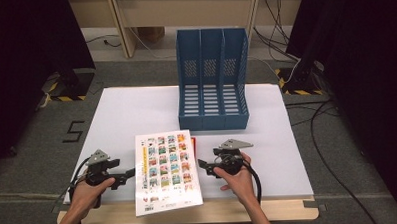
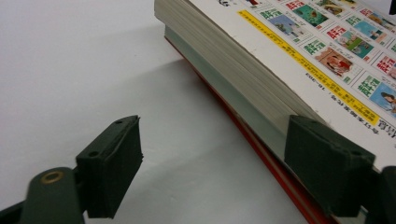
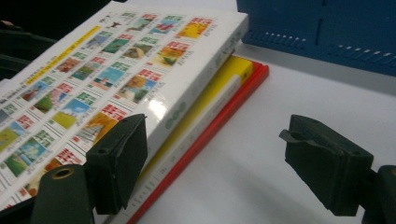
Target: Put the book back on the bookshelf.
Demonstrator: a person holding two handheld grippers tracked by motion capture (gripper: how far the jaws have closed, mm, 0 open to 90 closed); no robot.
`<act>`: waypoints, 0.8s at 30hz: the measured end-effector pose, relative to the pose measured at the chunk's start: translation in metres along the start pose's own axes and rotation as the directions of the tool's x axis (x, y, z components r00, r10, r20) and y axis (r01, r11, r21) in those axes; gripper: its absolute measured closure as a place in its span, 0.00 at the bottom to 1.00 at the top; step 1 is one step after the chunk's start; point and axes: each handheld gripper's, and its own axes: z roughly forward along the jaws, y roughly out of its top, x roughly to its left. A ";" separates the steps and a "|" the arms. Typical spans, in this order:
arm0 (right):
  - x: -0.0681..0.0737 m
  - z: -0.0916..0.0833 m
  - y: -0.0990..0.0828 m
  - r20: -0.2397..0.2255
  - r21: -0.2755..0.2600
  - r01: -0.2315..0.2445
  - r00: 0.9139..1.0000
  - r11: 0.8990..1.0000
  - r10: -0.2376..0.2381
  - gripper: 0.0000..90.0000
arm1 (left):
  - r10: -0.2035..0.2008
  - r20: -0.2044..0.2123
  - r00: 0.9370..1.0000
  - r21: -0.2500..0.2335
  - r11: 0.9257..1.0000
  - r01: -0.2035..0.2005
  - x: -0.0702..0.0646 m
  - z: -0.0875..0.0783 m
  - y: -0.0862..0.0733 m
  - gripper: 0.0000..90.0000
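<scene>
A thick book with a white cover of small coloured pictures (image 1: pixel 166 170) tops a short stack near the table's front edge. In the right gripper view, the picture book (image 3: pixel 107 70) rests on a yellow book (image 3: pixel 224 88) and a red one (image 3: pixel 243 100). My left gripper (image 1: pixel 131 172) is at the stack's left edge. In its own view the left gripper (image 2: pixel 215 158) stands open, one jaw by the picture book's (image 2: pixel 299 51) page edge, the other over bare table. My right gripper (image 1: pixel 201 164) is at the stack's right edge; the right gripper (image 3: pixel 215 158) is open, with one jaw against the spine side.
A blue three-slot file holder (image 1: pixel 213 81) stands upright behind the books, its open slots facing me, and its base (image 3: pixel 327 32) is close behind the stack. A white sheet (image 1: pixel 126 109) covers the table, with a wooden strip (image 1: pixel 230 211) along the front edge. Cables lie on the floor at the right.
</scene>
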 end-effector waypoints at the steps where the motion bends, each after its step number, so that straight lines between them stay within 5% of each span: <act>1: 0.001 0.001 0.000 -0.009 -0.001 -0.005 1.000 1.000 0.005 0.24 | 0.002 0.001 1.000 -0.003 1.000 -0.002 -0.001 0.001 0.001 0.23; 6: 0.004 0.004 0.000 -0.068 0.007 -0.043 0.997 0.999 0.044 0.22 | 0.046 -0.025 0.999 -0.004 0.999 -0.046 -0.008 0.004 0.005 0.24; 16: 0.007 0.018 -0.002 -0.169 0.038 -0.089 0.981 0.995 0.094 0.19 | 0.066 -0.035 0.997 0.002 0.998 -0.066 -0.008 0.005 0.007 0.25; 19: 0.010 0.026 -0.003 -0.205 0.060 -0.103 0.972 0.993 0.113 0.17 | 0.146 -0.093 0.985 -0.001 0.989 -0.146 -0.014 0.006 0.010 0.25; 24: 0.011 0.034 -0.004 -0.260 0.080 -0.127 0.955 0.989 0.144 0.17 | 0.157 -0.099 0.983 0.003 0.988 -0.157 -0.014 0.007 0.011 0.25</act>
